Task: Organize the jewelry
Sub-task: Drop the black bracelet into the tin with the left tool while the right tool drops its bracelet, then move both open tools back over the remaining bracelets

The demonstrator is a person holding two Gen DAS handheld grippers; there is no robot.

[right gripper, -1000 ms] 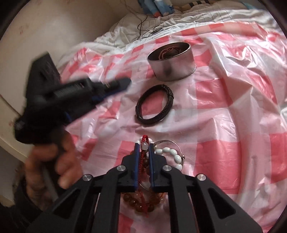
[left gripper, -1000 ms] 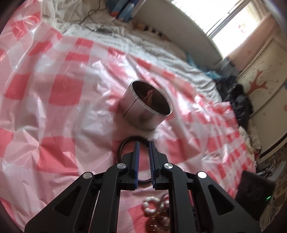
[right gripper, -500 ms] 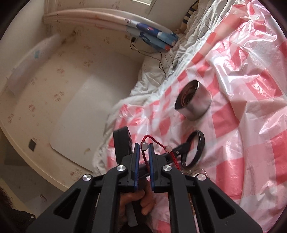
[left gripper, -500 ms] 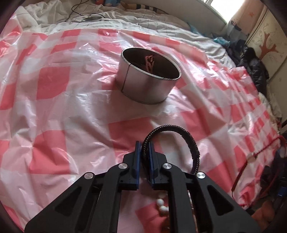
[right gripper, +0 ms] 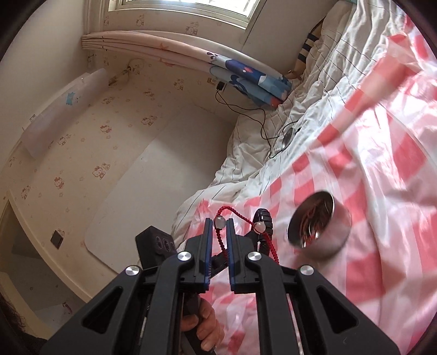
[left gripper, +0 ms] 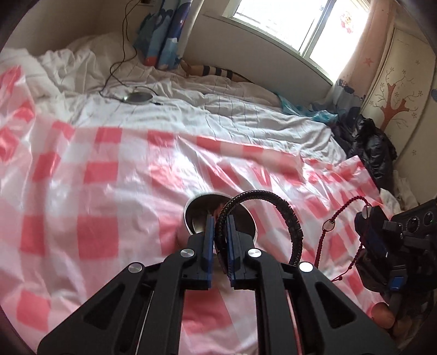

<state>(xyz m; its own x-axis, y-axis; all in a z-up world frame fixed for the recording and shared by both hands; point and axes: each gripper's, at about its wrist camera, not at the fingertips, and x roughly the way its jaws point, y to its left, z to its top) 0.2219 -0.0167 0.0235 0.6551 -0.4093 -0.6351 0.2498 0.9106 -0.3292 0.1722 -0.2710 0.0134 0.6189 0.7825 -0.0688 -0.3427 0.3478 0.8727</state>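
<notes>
Under window [left gripper: 275, 21], checked sheet [left gripper: 109, 196] covers bed [left gripper: 245, 120].

The bed [left gripper: 245, 120] was covered by a white quilt, over which a red-checked plastic sheet [left gripper: 95, 196] was spread; 1 metal tin [right gripper: 322, 232] was set on it.
</notes>
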